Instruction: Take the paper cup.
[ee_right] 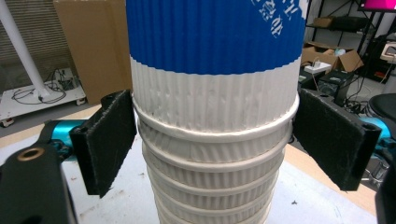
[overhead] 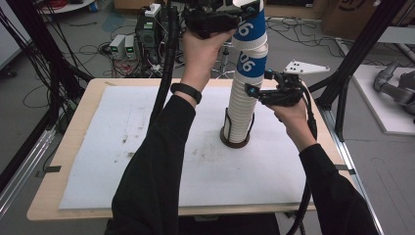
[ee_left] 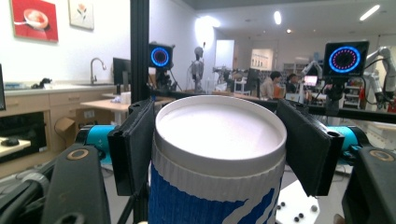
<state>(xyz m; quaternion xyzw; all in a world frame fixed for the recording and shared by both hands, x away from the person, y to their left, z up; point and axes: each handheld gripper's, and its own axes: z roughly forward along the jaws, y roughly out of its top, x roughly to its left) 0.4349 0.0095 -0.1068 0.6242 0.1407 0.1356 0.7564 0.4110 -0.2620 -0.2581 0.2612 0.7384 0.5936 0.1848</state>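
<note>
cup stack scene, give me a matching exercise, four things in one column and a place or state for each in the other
Things:
1. top cup
2. cup stack
3. left hand-held gripper
4. right hand-held gripper

States:
A. stands in a dark wire holder on the table
B. jaws around the stack's ribbed rims
C. tilted, at the top of the stack
D. jaws at the top cup's rim, raised high

Pairs: 1-C, 2-A, 3-D, 4-B

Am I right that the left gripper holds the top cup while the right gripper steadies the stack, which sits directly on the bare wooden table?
Not quite: the stack stands in a dark holder on a white mat, as the high view shows. The rest holds.
</note>
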